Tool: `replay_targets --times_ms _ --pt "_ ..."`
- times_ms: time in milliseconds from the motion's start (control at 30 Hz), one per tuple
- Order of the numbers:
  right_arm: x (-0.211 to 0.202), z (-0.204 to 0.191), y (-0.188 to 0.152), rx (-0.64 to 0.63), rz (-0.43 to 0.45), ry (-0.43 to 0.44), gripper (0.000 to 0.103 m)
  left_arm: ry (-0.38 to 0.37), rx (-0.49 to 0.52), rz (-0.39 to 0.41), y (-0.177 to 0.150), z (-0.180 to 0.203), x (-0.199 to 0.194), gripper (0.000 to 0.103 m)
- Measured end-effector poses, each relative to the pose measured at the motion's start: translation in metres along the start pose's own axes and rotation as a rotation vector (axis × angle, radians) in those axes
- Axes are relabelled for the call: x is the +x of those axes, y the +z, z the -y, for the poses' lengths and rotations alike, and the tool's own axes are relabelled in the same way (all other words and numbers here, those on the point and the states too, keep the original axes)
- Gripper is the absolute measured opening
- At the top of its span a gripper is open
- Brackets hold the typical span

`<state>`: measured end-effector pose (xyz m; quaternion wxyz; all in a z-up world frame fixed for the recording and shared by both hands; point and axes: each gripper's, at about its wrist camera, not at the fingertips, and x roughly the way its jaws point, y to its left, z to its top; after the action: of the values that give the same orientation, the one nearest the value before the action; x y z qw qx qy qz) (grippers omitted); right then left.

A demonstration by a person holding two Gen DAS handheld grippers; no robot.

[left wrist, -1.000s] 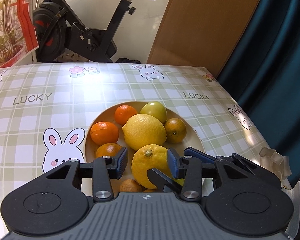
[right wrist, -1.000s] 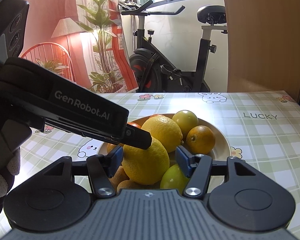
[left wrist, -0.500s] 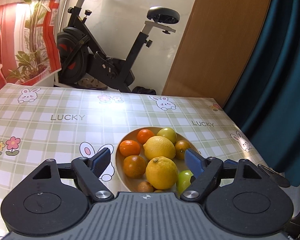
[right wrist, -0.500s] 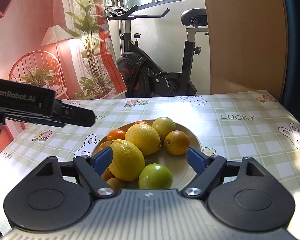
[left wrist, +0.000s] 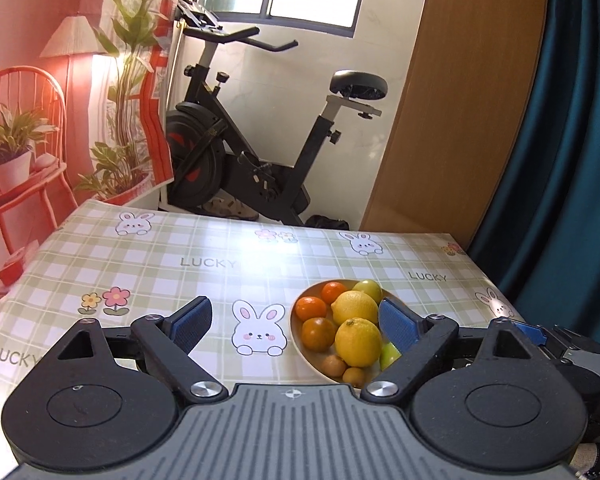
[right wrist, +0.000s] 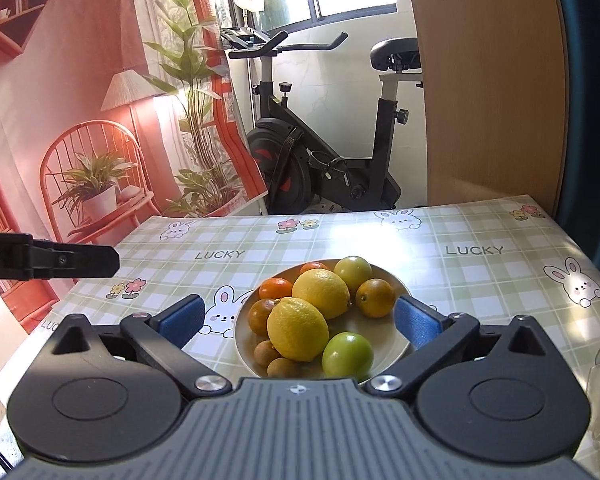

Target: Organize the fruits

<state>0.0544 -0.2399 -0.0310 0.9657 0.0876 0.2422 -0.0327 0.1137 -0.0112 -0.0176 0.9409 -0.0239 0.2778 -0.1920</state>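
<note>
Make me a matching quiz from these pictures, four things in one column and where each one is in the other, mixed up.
Things:
1. green fruit
2. exercise bike
3. left gripper
4. front lemon

Places:
A. beyond the table's far edge
B. open over the cloth, left of the plate
C. plate's near right
D. middle of the plate, on top

Pairs: 1-C, 2-A, 3-B, 4-D

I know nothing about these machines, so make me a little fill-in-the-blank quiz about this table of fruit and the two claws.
1. All the fruit sits piled on one round ____ on the checked tablecloth.
2. The two biggest fruits, the near lemon and the far lemon, are coloured ____.
3. The left claw and the right claw both hold ____.
4. Printed on the cloth is the word ____.

Missing words: plate; yellow; nothing; LUCKY
</note>
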Motion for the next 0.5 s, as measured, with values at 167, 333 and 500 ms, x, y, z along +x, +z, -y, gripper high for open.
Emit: replay_targets --times_ms 167,333,500 --pt "-0.021 -0.013 0.001 -0.010 -0.003 -0.034 0.103 0.071 0.043 0.073 0.006 0.013 -0.035 0.094" --pt "-0.044 -0.020 0.002 -0.007 -0.002 -0.057 0.103 0.149 0.094 0.140 0.009 0.027 -0.063 0.096" --pt "-0.064 -0.025 0.004 0.003 -0.005 -0.044 0.103 0.116 0.072 0.158 0.009 0.030 -0.085 0.097"
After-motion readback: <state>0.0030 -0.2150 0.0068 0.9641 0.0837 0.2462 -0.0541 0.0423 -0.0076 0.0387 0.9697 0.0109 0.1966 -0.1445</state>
